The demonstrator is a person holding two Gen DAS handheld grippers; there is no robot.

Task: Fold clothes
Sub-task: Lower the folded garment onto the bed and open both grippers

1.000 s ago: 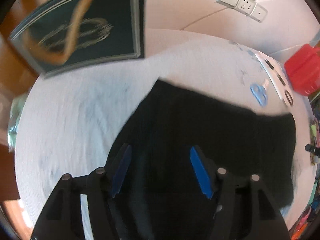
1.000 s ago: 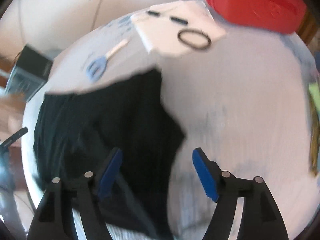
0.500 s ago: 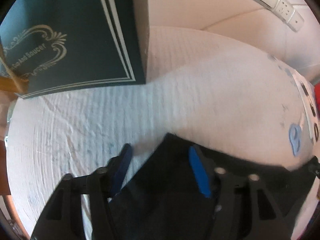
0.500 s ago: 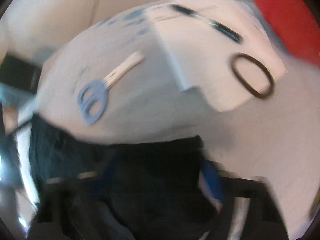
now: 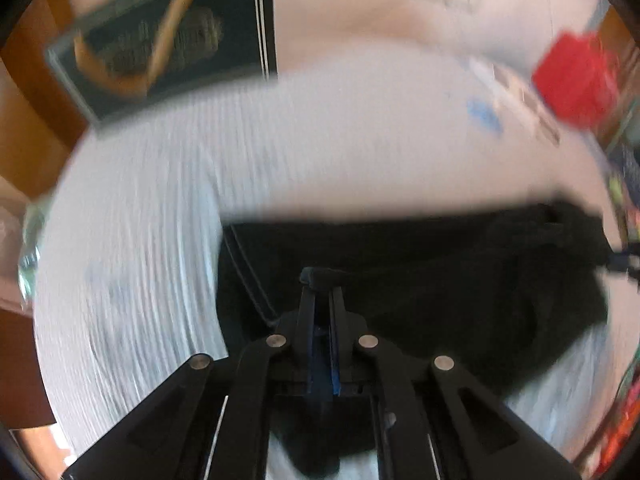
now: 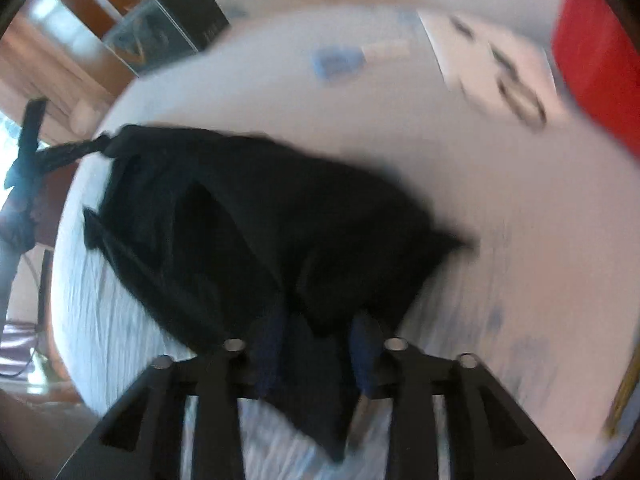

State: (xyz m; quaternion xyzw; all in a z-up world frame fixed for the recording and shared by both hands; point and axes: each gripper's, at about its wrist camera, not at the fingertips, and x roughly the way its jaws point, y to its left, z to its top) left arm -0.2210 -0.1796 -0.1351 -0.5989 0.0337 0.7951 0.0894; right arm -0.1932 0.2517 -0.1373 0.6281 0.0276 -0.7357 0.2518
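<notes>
Left gripper (image 5: 321, 280) pinches the black garment (image 5: 440, 272) (frames blurred).

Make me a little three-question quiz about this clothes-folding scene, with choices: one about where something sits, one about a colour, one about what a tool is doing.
1. Where is the red container relative to the garment in the right wrist view?
A. Upper right, apart from it
B. Underneath it
C. Lower left, touching it

2. What colour is the garment?
A. White
B. Black
C. Yellow

3. What is the left tool doing?
A. Standing wide open above bare cloth
B. Holding the scissors
C. Closed, pinching a fold of the garment

Answers:
1. A, since pale tablecloth lies between the two.
2. B, it reads black in both views.
3. C, its fingers stand nearly together with dark fabric bunched at their tips.
</notes>
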